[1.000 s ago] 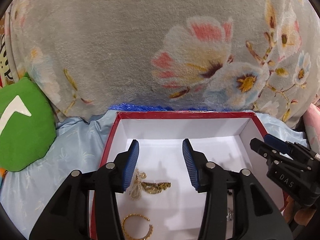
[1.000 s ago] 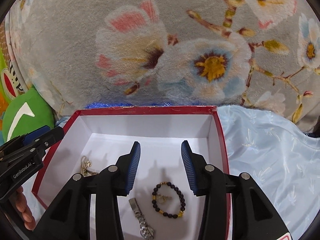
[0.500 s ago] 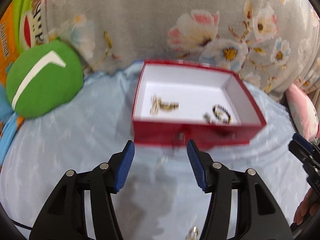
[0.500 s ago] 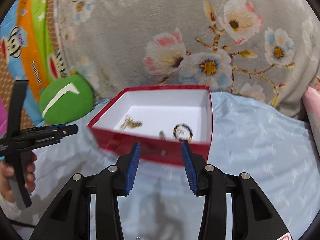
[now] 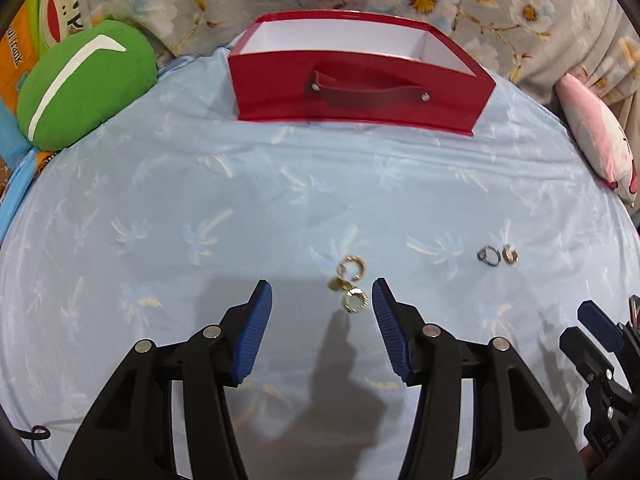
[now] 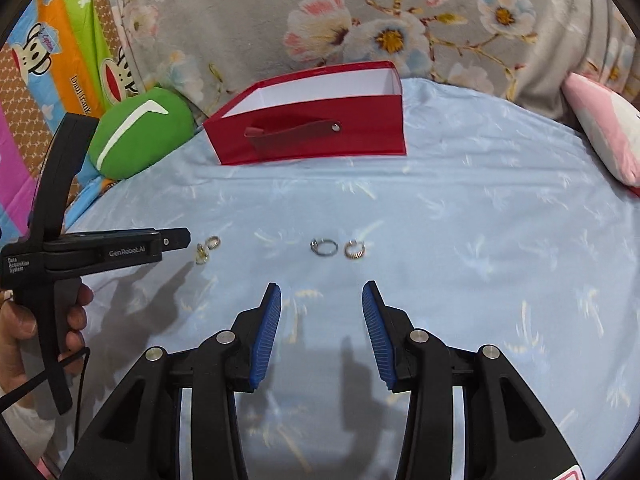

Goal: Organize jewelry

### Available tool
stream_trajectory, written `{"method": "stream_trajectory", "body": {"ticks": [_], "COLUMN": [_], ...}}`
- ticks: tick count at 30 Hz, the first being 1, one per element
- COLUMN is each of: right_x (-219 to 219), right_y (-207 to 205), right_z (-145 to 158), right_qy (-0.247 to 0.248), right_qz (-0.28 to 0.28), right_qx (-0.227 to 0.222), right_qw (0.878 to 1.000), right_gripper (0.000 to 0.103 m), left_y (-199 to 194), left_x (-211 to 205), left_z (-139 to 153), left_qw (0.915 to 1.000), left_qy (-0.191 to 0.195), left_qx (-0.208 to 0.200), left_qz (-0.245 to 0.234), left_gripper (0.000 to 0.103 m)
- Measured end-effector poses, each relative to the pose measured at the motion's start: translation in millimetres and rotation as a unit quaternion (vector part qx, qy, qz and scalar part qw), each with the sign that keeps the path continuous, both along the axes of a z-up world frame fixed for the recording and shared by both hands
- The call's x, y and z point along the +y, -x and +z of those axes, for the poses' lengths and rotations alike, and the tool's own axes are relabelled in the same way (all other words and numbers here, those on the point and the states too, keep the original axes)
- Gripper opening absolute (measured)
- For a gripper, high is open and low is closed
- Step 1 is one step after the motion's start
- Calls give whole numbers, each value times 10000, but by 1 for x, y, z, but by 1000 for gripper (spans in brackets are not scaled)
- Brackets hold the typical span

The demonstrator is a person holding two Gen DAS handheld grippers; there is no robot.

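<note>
A red box [image 5: 360, 88] with a white inside stands at the far side of the light blue sheet; it also shows in the right wrist view [image 6: 316, 128]. My left gripper [image 5: 322, 302] is open, low over the sheet, with a pair of gold hoop earrings [image 5: 352, 284] just ahead between its fingertips. My right gripper [image 6: 322, 300] is open and empty. A silver ring [image 6: 324, 246] and a gold ring [image 6: 354, 249] lie a little ahead of it. The same two rings [image 5: 498, 255] show right of the left gripper.
A green cushion [image 5: 84, 88] lies left of the box. A pink cushion [image 6: 608, 128] lies at the right. A flowered grey blanket [image 6: 360, 12] rises behind the box. The left gripper's body and the hand holding it [image 6: 60, 256] show at the right wrist view's left.
Both grippers have pulled back from inside the red box and dropped low over the sheet. The box's contents are now out of sight, and the earrings and rings have come into view.
</note>
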State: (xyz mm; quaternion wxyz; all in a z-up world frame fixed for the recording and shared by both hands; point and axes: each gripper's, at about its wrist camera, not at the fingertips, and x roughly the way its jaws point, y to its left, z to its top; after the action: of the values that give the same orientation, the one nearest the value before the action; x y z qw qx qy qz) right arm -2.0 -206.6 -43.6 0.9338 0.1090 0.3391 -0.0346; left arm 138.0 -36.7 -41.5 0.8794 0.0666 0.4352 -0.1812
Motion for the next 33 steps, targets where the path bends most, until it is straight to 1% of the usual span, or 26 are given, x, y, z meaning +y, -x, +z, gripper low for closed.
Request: {"method": "stream_trajectory", "body": {"ticks": [2,5,9,13,16,19,23,29,33], "right_x": [-1,-1,-3,-3,-2,2,4,5,6], "right_y": [3,7,5,-11,-33,-59,-86,-103,-108], "right_z": [-4,-8,-9,-5,-1,-2,-10,-23,-24], "right_qy": [-69,-32,-81,-41,0,52,186,272,349], "right_qz": [-45,-96,-106,-88,14,154,241,296,313], "right_qx": [29,68,90,129,180,268,530,848,850], "right_qw": [10000,9999,9999,9999,9998,9995,9981,9956,9953], "right_gripper": [42,42,42,42,42,39,27,17,16], "left_y": [1,0,1,-2,-6,-8,-8,-11,-13], "left_x": [-5,-10,-11,-6,-1,3,7,13,17], "left_z": [-6,-16,-19,-18,-18,-18,-18,-15,-10], "left_qw": [10000,9998,9997,9996,9994,9992,9992,9988,9988], "left_qy": [-58,-156,-132,-7,54,93,93,234,298], "left_qx": [61,134,133,157,173,165,185,221,186], "left_qz": [-1,71,155,227,301,355,345,358,355], "left_gripper": [51,51,50,50,50,50,50,50,50]}}
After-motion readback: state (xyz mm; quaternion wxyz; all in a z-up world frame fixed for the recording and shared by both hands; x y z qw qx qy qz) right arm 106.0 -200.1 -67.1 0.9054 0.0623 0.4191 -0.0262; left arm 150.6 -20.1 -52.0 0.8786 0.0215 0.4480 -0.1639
